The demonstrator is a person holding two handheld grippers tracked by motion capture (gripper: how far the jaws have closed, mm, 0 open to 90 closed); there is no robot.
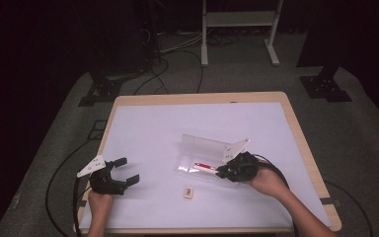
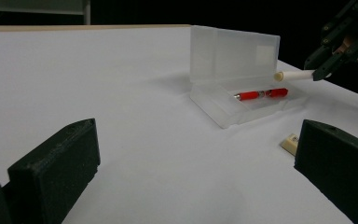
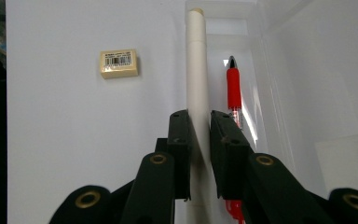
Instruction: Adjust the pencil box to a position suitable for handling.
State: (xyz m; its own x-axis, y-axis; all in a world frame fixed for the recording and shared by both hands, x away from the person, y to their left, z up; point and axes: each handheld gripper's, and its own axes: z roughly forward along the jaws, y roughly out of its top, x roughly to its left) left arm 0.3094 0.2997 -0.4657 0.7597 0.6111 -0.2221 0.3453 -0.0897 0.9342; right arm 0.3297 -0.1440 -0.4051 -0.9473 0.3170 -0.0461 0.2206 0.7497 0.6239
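Observation:
An open clear plastic case lies right of the table's middle with its lid standing up. A red pen rests inside it. My right gripper is shut on a white pen, holding it level just above the case's front edge, alongside the red pen. In the left gripper view the white pen sticks out from the right gripper over the case. My left gripper hovers open at the front left with nothing between its jaws.
A small beige eraser with a barcode label lies on the white mat in front of the case, also seen as the eraser. Cables trail off both table sides. A metal frame stands on the floor beyond.

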